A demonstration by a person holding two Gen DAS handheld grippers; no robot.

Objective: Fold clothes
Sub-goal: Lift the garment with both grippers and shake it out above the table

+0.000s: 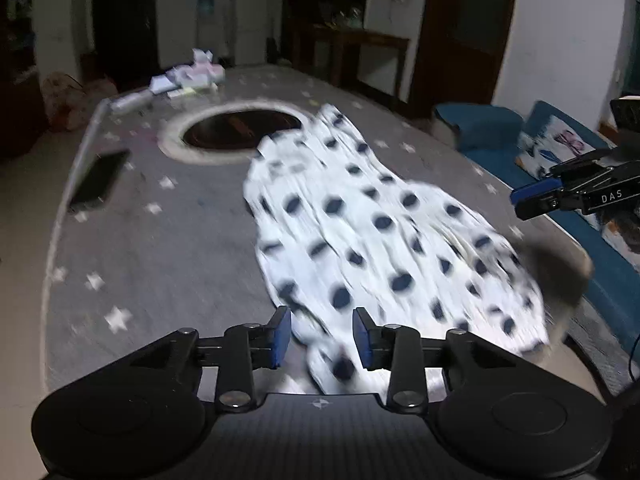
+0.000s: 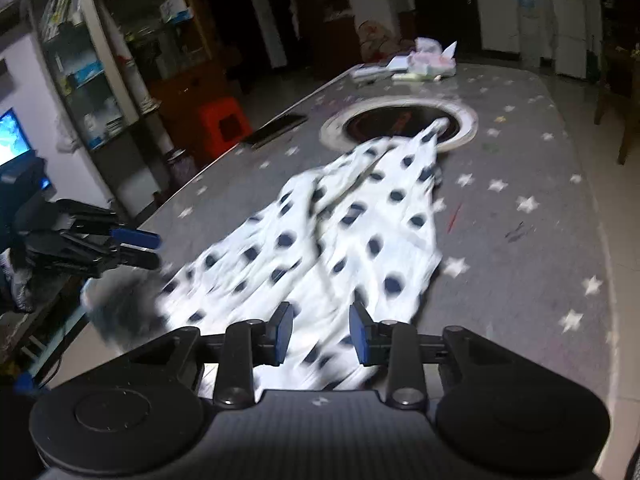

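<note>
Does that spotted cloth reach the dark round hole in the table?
Touching. In the right wrist view the spotted cloth ends in a narrow tip lying over the round hole's rim.

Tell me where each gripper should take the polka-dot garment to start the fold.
Probably the near hem of the polka-dot garment: it lies lengthwise on the table, narrow end over the round inset. Both the left gripper and right gripper are open just above that edge; come from the near side, pinching the two corners.

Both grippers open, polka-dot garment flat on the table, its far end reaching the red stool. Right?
Not quite. The garment's far end reaches the round inset in the table, not the stool, which stands on the floor beside it; the right wrist view shows this. Both grippers are open.
</note>
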